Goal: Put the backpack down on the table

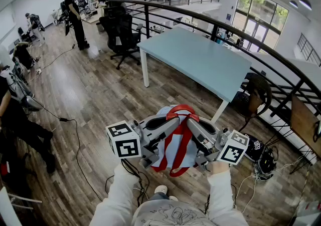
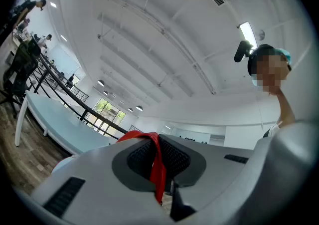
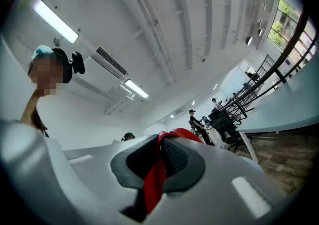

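A light blue backpack with red straps hangs in the air in front of the person, above the wooden floor. My left gripper comes in from the left and is shut on the red top handle. From the right, my right gripper is shut on the same red handle. Both grippers tilt a little upward and their tips meet at the handle. The light blue table stands ahead, a short way beyond the backpack.
A black curved railing runs behind the table. Black office chairs stand at the table's far left. A person in black stands far off on the floor. Cables lie on the floor at left, and bags lie at right.
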Demonstrator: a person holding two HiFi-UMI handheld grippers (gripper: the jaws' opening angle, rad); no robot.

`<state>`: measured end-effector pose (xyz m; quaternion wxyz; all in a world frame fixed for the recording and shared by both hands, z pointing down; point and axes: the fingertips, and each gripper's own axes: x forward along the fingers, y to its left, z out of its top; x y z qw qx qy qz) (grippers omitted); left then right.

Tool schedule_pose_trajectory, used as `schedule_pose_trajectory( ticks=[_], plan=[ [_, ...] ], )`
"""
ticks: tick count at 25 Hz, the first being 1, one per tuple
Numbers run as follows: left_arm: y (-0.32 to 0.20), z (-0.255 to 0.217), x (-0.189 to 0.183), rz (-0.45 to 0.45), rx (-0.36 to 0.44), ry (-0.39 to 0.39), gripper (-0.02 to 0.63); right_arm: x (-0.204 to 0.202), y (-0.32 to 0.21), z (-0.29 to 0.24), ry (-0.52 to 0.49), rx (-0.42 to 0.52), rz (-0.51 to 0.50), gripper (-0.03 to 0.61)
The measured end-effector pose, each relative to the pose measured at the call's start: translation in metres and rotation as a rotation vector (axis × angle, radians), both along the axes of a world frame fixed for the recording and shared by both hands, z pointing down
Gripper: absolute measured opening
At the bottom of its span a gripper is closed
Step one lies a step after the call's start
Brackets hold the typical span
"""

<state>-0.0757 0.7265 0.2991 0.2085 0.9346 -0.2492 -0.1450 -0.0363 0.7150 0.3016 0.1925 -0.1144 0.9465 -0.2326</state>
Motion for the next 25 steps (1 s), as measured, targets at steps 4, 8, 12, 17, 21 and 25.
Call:
schedule_pose_trajectory(
  ticks=[4,8,12,17,21,25],
  plan=[
    [-0.001,0.001,-0.009,0.0,0.001,-0.002,0.025,-0.009,0.0,0.002,0.007,0.004,-0.003,0.025],
    [-0.004,0.0,-0.016,0.002,0.002,-0.001,0.025,-0.017,-0.002,0.0,0.012,0.008,-0.002,0.026],
    [-0.007,0.0,-0.025,0.002,0.002,-0.003,0.024,-0.026,-0.005,0.0,0.015,0.016,-0.001,0.028],
    [-0.013,0.003,-0.035,0.015,0.007,-0.006,0.025,-0.035,-0.011,0.004,0.01,0.015,0.011,0.028],
    [-0.018,0.009,-0.04,0.028,0.001,-0.012,0.025,-0.041,-0.018,0.01,0.015,0.001,0.029,0.028],
    [-0.025,0.013,-0.041,0.035,-0.011,-0.022,0.023,-0.043,-0.024,0.014,0.013,-0.023,0.038,0.029]
  ],
)
